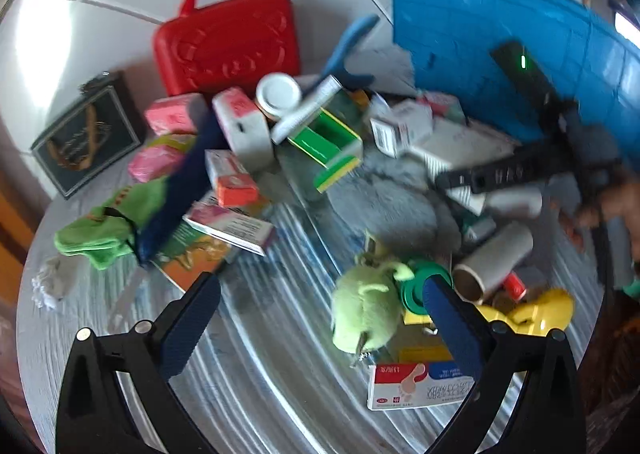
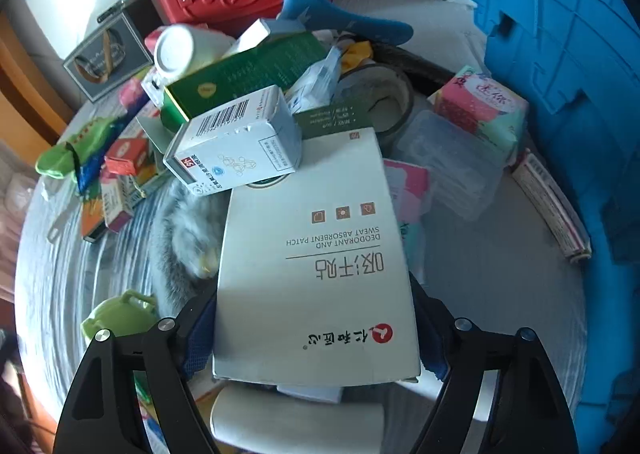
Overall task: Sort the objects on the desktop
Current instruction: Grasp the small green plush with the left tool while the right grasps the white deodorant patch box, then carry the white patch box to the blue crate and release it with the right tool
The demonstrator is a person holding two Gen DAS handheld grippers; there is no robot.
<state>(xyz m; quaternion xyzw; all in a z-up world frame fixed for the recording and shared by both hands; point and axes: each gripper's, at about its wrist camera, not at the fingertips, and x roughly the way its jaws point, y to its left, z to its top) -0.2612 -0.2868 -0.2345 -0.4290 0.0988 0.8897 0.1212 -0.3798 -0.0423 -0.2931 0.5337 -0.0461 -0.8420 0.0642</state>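
Observation:
A heap of small boxes, socks and toys covers the round table (image 1: 256,374). My left gripper (image 1: 320,318) is open and empty above the table's near part, its right finger next to a green plush toy (image 1: 364,314). My right gripper (image 2: 316,334) is shut on a flat white sweat-patch box (image 2: 316,254), one finger on each long side; a small white medicine box (image 2: 236,141) lies on the flat box's far end. The right gripper also shows in the left wrist view (image 1: 480,173), over the pile by the blue crate (image 1: 500,53).
A red toy case (image 1: 228,41) and a dark framed box (image 1: 86,137) stand at the back left. Green socks (image 1: 104,225) lie left. A cardboard tube (image 1: 496,262), a yellow toy (image 1: 536,314) and a foot-patch box (image 1: 416,386) lie right. The blue crate (image 2: 560,93) walls the right side.

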